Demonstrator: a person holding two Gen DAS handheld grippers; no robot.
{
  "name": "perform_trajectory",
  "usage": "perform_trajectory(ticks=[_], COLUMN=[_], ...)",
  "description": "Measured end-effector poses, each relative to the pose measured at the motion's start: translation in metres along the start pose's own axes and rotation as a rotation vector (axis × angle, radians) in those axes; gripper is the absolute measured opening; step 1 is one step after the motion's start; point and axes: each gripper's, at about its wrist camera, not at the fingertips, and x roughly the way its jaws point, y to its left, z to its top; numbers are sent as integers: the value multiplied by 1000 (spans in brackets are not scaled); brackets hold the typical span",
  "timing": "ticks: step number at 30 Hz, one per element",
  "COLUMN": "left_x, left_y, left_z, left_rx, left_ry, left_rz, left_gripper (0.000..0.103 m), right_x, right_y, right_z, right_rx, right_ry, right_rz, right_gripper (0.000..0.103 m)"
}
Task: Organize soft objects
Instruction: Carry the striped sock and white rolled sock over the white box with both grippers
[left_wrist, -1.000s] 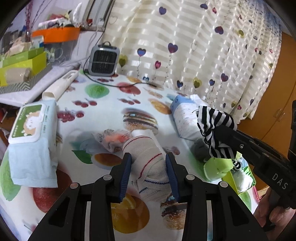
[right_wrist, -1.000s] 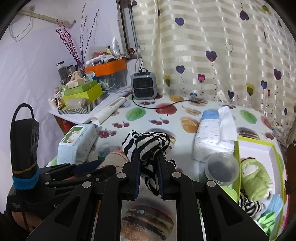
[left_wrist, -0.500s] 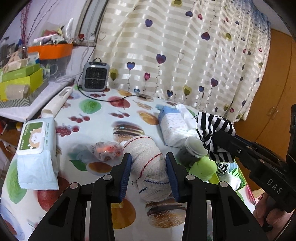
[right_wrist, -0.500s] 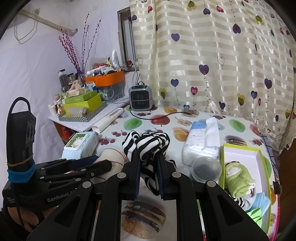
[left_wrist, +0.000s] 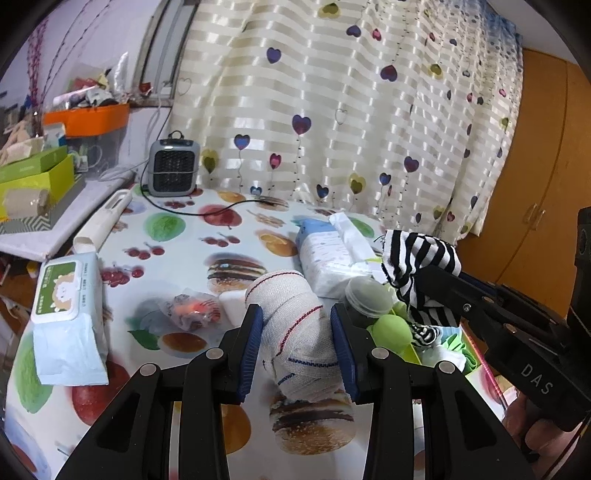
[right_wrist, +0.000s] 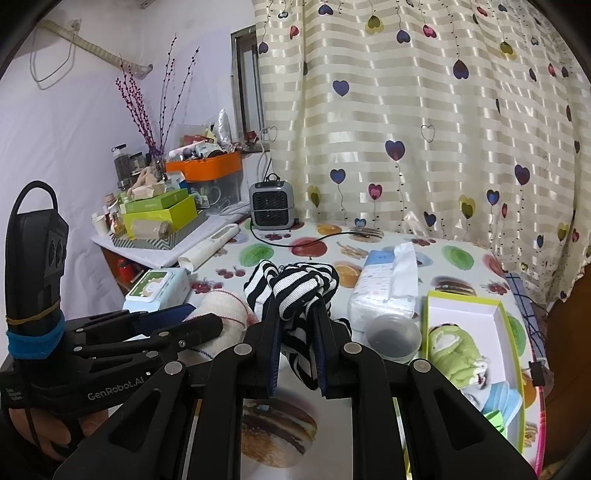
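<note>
My left gripper (left_wrist: 297, 314) is shut on a rolled beige sock with red and blue stitching (left_wrist: 299, 328) and holds it above the fruit-print table (left_wrist: 177, 236). My right gripper (right_wrist: 297, 314) is shut on a black-and-white striped sock (right_wrist: 295, 291), also held above the table; that sock shows at the right of the left wrist view (left_wrist: 421, 266). The left gripper with the beige sock (right_wrist: 225, 314) is just left of the right one. A green-rimmed box (right_wrist: 461, 301) at the right holds a green rolled sock (right_wrist: 458, 350) and other soft items.
A tissue pack (right_wrist: 388, 288) and a clear plastic cup (right_wrist: 391, 334) stand beside the box. A wet-wipe pack (left_wrist: 62, 291), a small wrapped packet (left_wrist: 192, 308), a white roll (left_wrist: 103, 218) and a grey heater (left_wrist: 171, 166) with its cord are on the table. A cluttered shelf is far left.
Both grippers have risen and drawn back with their socks still held; more of the table and the green-rimmed box has come into view.
</note>
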Motion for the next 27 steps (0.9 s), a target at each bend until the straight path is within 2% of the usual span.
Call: perform_trajectory(ticks=[16, 27], left_x=[14, 33], left_y=[-39, -70], left_z=[6, 10], left_rx=[70, 120], left_ry=[12, 29], left_rz=[-70, -141], left_gripper=[36, 36], right_x=[-20, -38], right_y=[-47, -93], right_z=[-11, -15], right_rx=[93, 169], right_ry=[-5, -17], right_rz=[-72, -166], right_gripper=[16, 16])
